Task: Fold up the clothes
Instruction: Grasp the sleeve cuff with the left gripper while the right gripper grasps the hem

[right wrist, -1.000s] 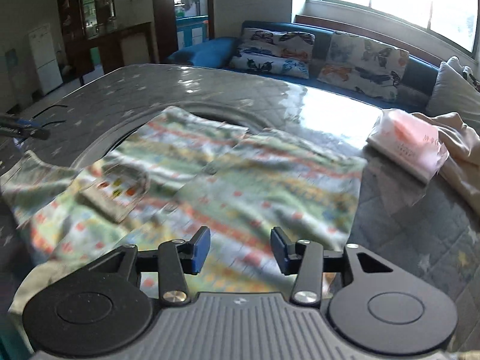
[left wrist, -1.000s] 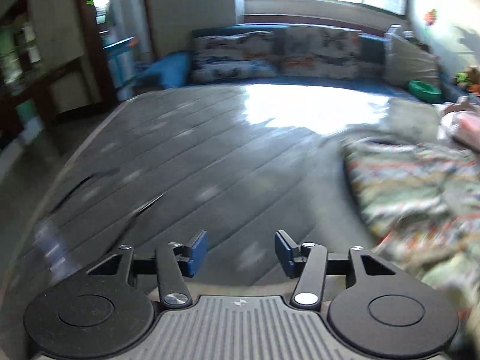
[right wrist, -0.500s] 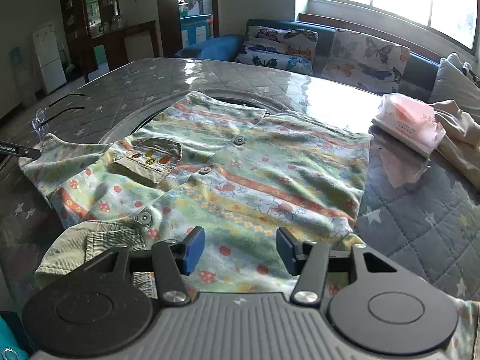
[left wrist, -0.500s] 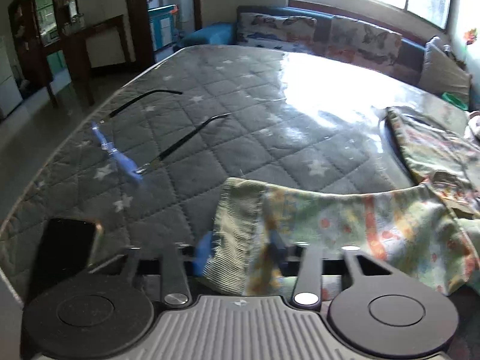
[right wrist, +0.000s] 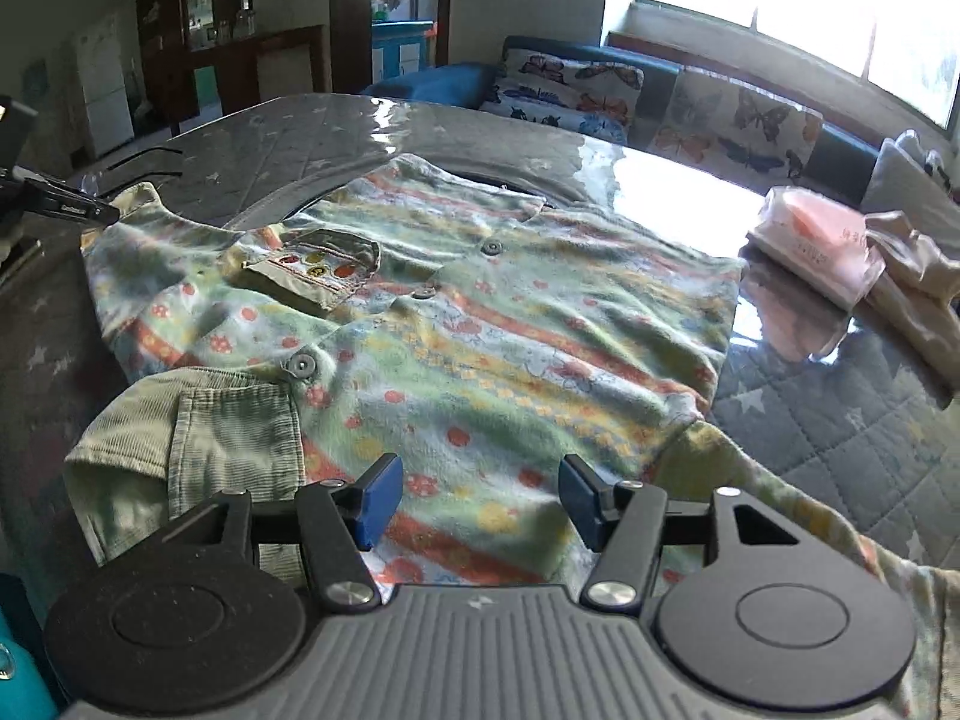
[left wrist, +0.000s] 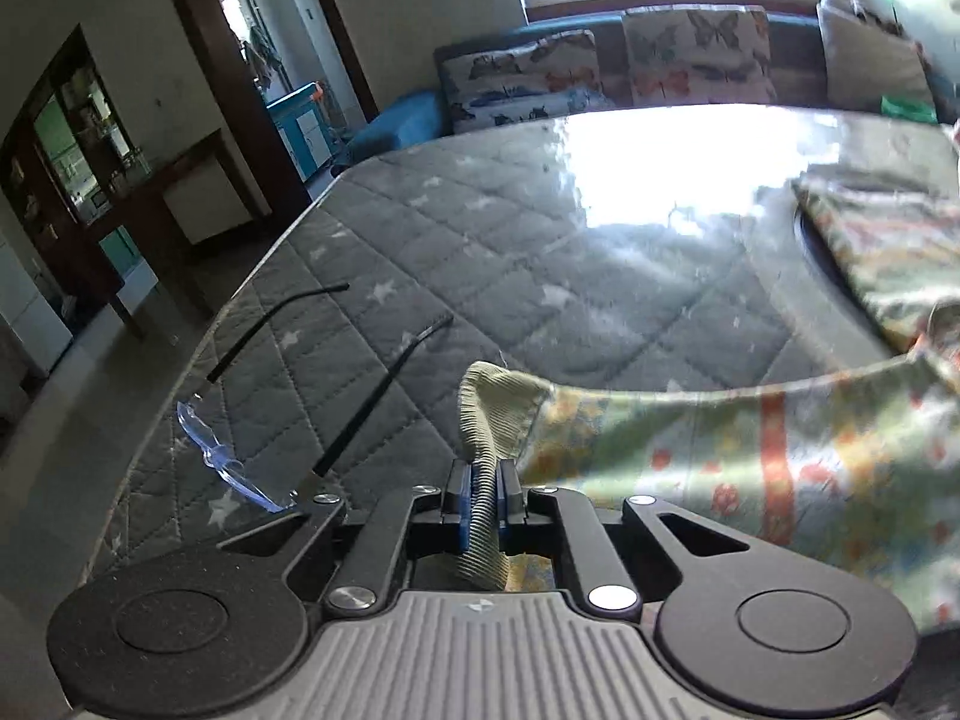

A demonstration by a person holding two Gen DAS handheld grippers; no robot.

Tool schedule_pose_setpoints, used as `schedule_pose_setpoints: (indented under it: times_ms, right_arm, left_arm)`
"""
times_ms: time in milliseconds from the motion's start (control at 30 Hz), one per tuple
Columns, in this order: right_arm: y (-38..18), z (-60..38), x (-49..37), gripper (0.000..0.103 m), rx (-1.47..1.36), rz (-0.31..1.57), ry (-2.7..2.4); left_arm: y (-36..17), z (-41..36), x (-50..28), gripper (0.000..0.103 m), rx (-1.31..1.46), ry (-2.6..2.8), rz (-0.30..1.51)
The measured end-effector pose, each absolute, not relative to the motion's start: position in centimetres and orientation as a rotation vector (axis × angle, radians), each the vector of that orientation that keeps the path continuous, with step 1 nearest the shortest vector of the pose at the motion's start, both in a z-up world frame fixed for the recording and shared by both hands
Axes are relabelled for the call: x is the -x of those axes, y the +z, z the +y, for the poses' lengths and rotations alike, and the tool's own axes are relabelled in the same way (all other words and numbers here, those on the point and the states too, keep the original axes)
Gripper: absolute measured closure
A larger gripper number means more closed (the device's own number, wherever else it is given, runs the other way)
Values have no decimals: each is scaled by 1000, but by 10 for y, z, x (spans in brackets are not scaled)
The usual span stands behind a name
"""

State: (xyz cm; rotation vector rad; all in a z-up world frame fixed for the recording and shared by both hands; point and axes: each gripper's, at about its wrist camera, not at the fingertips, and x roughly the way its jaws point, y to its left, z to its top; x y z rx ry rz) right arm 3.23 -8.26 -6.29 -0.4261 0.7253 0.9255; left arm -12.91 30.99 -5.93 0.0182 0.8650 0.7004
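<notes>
A child's green patterned shirt [right wrist: 480, 330] with buttons and a khaki pocket [right wrist: 318, 270] lies front up on the quilted grey table [left wrist: 540, 276]. My left gripper [left wrist: 480, 480] is closing on the ribbed cuff [left wrist: 498, 402] of one sleeve, and its blue pads press the fabric from both sides. The sleeve [left wrist: 750, 456] runs off to the right from there. From the right wrist view, that left gripper [right wrist: 78, 210] shows at the shirt's far left corner. My right gripper [right wrist: 480, 498] stands open just above the shirt's near part, right of the ribbed collar [right wrist: 198, 420], holding nothing.
A pair of glasses [left wrist: 252, 420] lies near the table's left edge, close to the held cuff. A pink packet [right wrist: 816, 246] and a beige cloth [right wrist: 918, 276] sit at the table's right. A sofa with butterfly cushions [right wrist: 600, 90] stands behind.
My left gripper swung to the sleeve cuff, dropped onto it and closed on it. My right gripper widened a little and slid across the shirt toward the collar end.
</notes>
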Motion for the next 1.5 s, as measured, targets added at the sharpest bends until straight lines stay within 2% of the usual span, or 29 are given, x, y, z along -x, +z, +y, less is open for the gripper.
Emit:
schedule_pose_setpoints:
  times_ms: [333, 467, 767, 967, 1100, 1200, 1267, 1333, 1500]
  right_arm:
    - [-55, -108, -19, 43, 351, 717, 928]
    - [-41, -140, -25, 43, 277, 690, 826]
    - [-48, -240, -74, 45, 190, 693, 382]
    - [-64, -293, -100, 50, 117, 727, 196]
    - [-71, -308, -107, 56, 63, 756, 181]
    - [-74, -309, -107, 64, 42, 768, 196]
    - [-75, -308, -105, 71, 45, 767, 208]
    - [-73, -304, -104, 89, 54, 763, 217]
    - [-64, -292, -100, 93, 112, 732, 218]
  left_arm:
    - [-51, 317, 133, 77, -2, 729, 855]
    - [-37, 316, 138, 60, 13, 744, 817]
    - [-7, 282, 127, 58, 26, 637, 742]
    - [4, 238, 102, 56, 21, 477, 719]
    - [5, 201, 81, 52, 3, 354, 714]
    - [3, 172, 65, 52, -8, 260, 713]
    - [1, 152, 54, 52, -14, 198, 713]
    - [-3, 131, 43, 52, -24, 129, 715]
    - [-15, 79, 17, 52, -49, -28, 727]
